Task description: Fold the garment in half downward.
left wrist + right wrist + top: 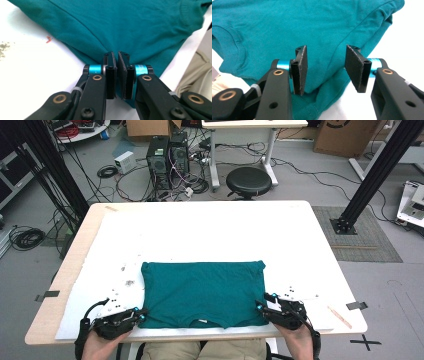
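Note:
A teal T-shirt [202, 292] lies folded flat on the white table cover [210, 232], its collar toward the near edge. My left gripper [142, 314] is at the shirt's near left corner. In the left gripper view the pads [112, 62] of this gripper [117, 56] stand almost together, with the shirt [125, 25] pinched between them at its hem. My right gripper [260, 306] is at the near right corner. Its jaws [325, 53] stand apart astride a fold of the shirt [299, 25], and the pads [302, 67] do not press on it.
The table's wooden edge [75, 265] shows at the left, and a thin wooden stick [340, 316] lies near the front right corner. Beyond the table stand a black stool [248, 181], two computer towers [167, 155] and loose cables. Black frame posts [380, 170] rise at both sides.

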